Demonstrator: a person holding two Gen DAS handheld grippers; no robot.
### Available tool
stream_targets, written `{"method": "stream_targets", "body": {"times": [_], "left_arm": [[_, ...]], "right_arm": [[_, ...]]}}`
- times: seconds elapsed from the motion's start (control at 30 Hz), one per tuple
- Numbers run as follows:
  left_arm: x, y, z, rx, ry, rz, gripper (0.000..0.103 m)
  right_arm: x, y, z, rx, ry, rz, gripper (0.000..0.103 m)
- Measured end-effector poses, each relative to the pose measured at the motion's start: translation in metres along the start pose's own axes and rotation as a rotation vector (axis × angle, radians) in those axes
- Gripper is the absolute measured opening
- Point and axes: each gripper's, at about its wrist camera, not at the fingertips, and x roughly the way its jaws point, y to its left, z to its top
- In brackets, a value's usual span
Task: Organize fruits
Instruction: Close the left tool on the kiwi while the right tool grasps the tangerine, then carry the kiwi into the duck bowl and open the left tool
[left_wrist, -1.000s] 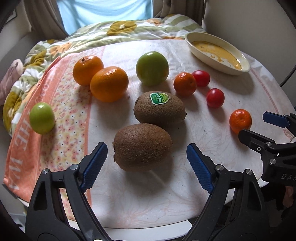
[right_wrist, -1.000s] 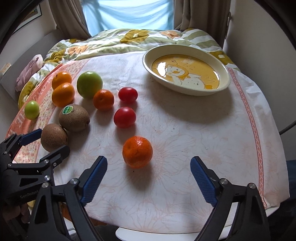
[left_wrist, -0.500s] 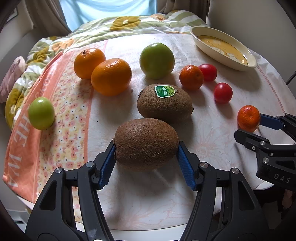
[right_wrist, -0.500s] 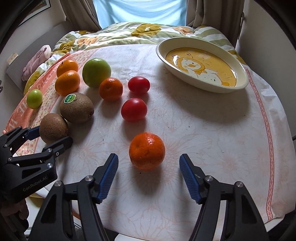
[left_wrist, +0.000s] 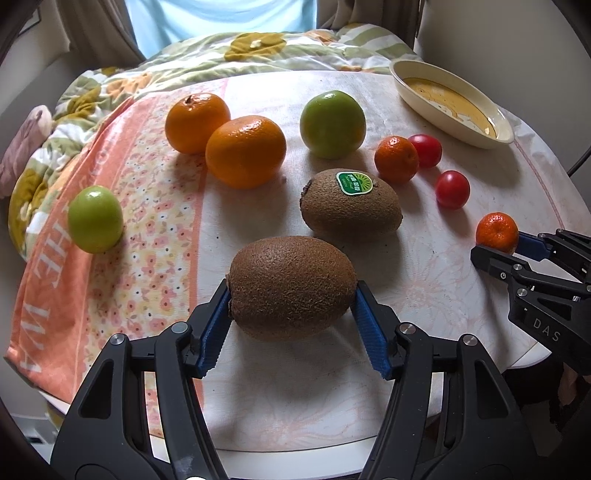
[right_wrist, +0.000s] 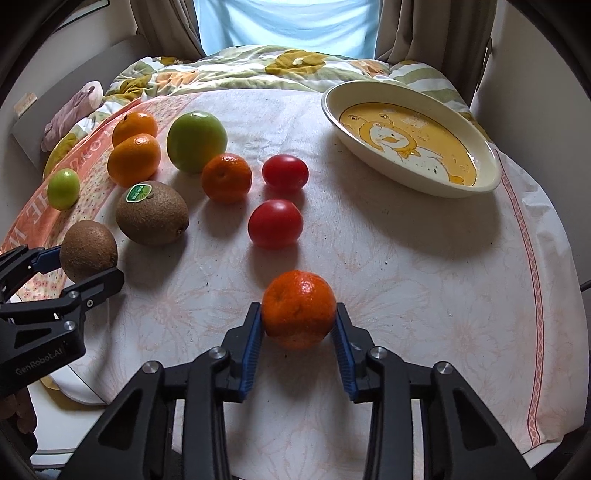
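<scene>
- Big change from a second ago: both sets of jaws stood wide open then, and now each has clamped onto a fruit.
- The left gripper has its blue pads pressed on both ends of the near kiwi, which sits on the tablecloth at the near edge.
- The right gripper is squeezed tight on the near mandarin, pads touching both its sides, near the table's front right.
- Both tools point steeply downward at the table, side by side; neither hand has shifted much while closing.
- Count time: two kiwis, the second one with a green sticker just beyond the gripped one.
- Two large oranges touching at far left, two small mandarins in all.
- Two red tomatoes, one beyond the other, mid-table.
- Two green fruits: a big one far centre, a small one at left.
- One oval dish with a cartoon print, far right, holding no fruit.
</scene>
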Motion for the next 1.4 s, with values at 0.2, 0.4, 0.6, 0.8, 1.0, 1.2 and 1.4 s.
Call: {"method": "stream_targets", "body": {"times": [0.2, 0.4, 0.6, 0.8, 1.0, 1.2, 1.4], "left_arm": [[-0.011, 0.006, 0.002, -0.003, -0.019, -0.009, 0.067], [-0.044, 0.016, 0.014, -0.006, -0.089, -0.027, 0.067], [-0.079, 0.019, 0.045, 0.035, -0.168, -0.057, 0.067], [-0.099, 0.007, 0.091, 0.098, -0.24, -0.085, 0.067], [-0.093, -0.023, 0.14, 0.127, -0.26, -0.133, 0.067], [-0.067, -0.068, 0.184, 0.139, -0.237, -0.168, 0.067], [-0.021, -0.118, 0.225, 0.152, -0.189, -0.198, 0.067]], "right_arm": [[-0.01, 0.004, 0.0, 0.008, -0.018, -0.008, 0.034], [-0.036, 0.007, 0.006, 0.033, -0.057, -0.014, 0.034], [-0.081, 0.006, 0.024, 0.09, -0.126, -0.026, 0.034], [-0.111, -0.017, 0.052, 0.155, -0.169, -0.017, 0.034], [-0.122, -0.061, 0.084, 0.176, -0.218, -0.023, 0.034], [-0.11, -0.107, 0.115, 0.178, -0.222, -0.006, 0.034], [-0.086, -0.153, 0.137, 0.173, -0.203, 0.018, 0.034]]}}
